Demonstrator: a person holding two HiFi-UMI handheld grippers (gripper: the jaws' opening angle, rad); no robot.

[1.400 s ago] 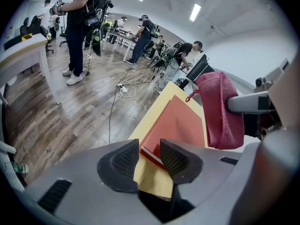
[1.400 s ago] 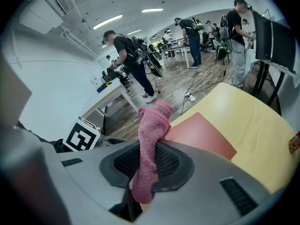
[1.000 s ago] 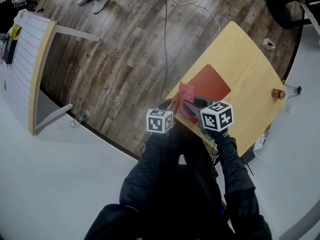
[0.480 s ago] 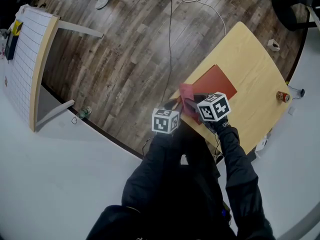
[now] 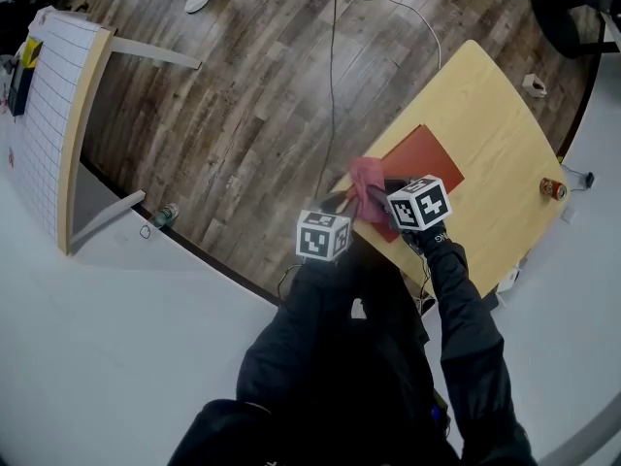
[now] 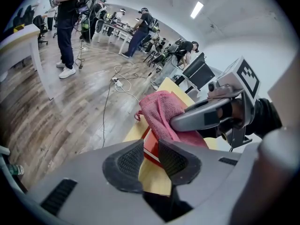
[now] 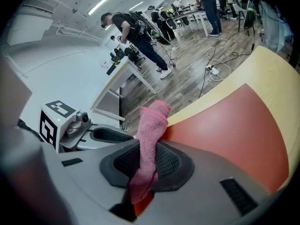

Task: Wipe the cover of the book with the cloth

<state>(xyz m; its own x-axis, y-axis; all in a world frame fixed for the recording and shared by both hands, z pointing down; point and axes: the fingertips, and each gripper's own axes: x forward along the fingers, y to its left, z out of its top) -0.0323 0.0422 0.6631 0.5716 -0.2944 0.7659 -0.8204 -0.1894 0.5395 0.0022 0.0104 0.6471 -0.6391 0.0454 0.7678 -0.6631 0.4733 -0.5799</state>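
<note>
My right gripper [image 7: 148, 159] has its jaws clamped on the pink cloth [image 7: 153, 122], which stands up out of the pads in a folded ridge and trails below them. The red book [image 5: 425, 155] lies flat on the wooden table [image 5: 490, 95], near the table corner closest to me. The cloth sits over the book's near-left edge. My left gripper [image 6: 150, 159] holds nothing. Its jaws are a narrow gap apart, and it hovers just beside the book's near corner, which shows beyond them.

The step in hand, as I judge it, is the wiping stroke itself. To do it well I want the loose bulk of the cloth lying flat on the cover, not the jaw tips scraping it. So I tilt the right gripper low and drag the cloth toward the far edge in long, overlapping passes. The book looks light and may slide on the smooth table, so I would rest the left gripper on the near corner to pin it. Gentle pressure and a firm grip should stop the cloth pulling out.
</note>
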